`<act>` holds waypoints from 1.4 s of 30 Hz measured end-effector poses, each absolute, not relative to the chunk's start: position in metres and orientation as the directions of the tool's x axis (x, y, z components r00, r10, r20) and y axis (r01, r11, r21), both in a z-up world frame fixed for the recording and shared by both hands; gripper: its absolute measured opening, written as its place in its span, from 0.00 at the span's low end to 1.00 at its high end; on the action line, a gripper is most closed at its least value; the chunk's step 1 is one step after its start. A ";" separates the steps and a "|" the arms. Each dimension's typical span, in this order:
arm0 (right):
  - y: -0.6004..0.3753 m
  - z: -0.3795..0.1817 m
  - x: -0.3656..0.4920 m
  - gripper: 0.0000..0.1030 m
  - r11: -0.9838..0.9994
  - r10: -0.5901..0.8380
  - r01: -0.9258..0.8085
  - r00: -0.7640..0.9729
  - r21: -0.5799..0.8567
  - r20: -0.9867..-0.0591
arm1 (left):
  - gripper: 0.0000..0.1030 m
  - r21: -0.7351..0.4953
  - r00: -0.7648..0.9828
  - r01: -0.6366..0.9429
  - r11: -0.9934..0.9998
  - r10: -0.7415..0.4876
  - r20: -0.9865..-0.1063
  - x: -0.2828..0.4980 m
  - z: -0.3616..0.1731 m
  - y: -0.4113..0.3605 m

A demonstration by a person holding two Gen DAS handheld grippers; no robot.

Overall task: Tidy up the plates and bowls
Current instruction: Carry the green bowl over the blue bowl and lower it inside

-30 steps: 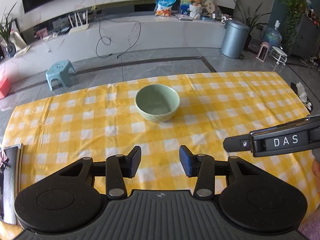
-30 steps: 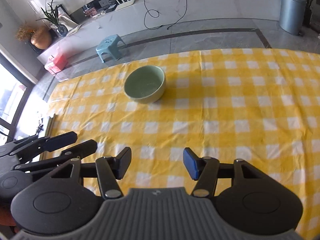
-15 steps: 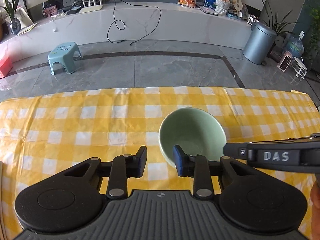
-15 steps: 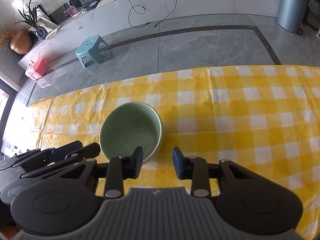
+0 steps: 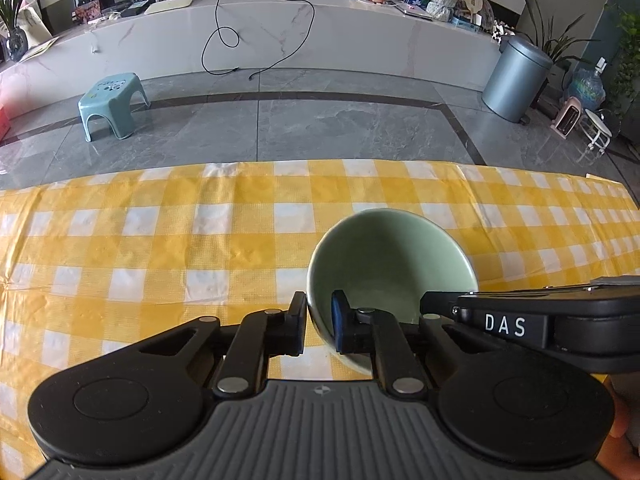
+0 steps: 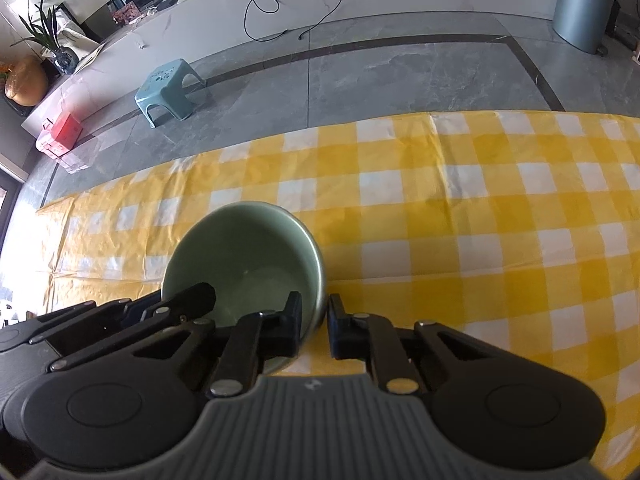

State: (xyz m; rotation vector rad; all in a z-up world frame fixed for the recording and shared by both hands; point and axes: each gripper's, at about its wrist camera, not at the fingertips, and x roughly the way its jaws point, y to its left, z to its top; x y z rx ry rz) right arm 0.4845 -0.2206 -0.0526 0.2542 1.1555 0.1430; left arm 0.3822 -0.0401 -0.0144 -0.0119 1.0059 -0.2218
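A pale green bowl point(image 5: 394, 256) sits on the yellow checked tablecloth point(image 5: 160, 232). My left gripper point(image 5: 319, 326) is shut on the bowl's left rim, one finger outside and one inside. My right gripper point(image 6: 315, 324) is shut on the bowl's right rim in the same way; the bowl point(image 6: 244, 256) fills the lower left of the right wrist view. Each gripper shows in the other's view, the right one point(image 5: 520, 324) at the bowl's right side and the left one point(image 6: 120, 320) at its left side.
The table's far edge point(image 5: 320, 164) lies just beyond the bowl. Past it are a grey tiled floor, a small teal stool point(image 5: 112, 104), a grey bin point(image 5: 516, 76) and a long white ledge with clutter.
Both grippers moved forward to the bowl and closed on its rim from opposite sides. One second ago both were open and well short of the bowl.
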 end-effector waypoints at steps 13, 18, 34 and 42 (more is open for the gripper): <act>-0.211 -0.045 0.466 0.09 0.963 0.247 -0.004 0.412 0.269 -0.877 | 0.09 -0.093 0.535 0.168 0.981 -0.170 -0.828 0.364 -0.004 -0.033; -0.212 -0.028 0.444 0.09 0.958 0.258 0.006 0.414 0.285 -0.873 | 0.09 -0.082 0.548 0.163 0.983 -0.159 -0.821 0.340 0.013 -0.034; -0.237 0.046 0.285 0.08 0.921 0.329 0.022 0.491 0.389 -0.807 | 0.08 -0.091 0.608 0.137 0.986 -0.157 -0.778 0.214 0.087 -0.033; -0.259 0.054 0.187 0.08 0.892 0.354 0.048 0.545 0.450 -0.760 | 0.08 -0.084 0.646 0.166 0.983 -0.173 -0.743 0.142 0.093 -0.045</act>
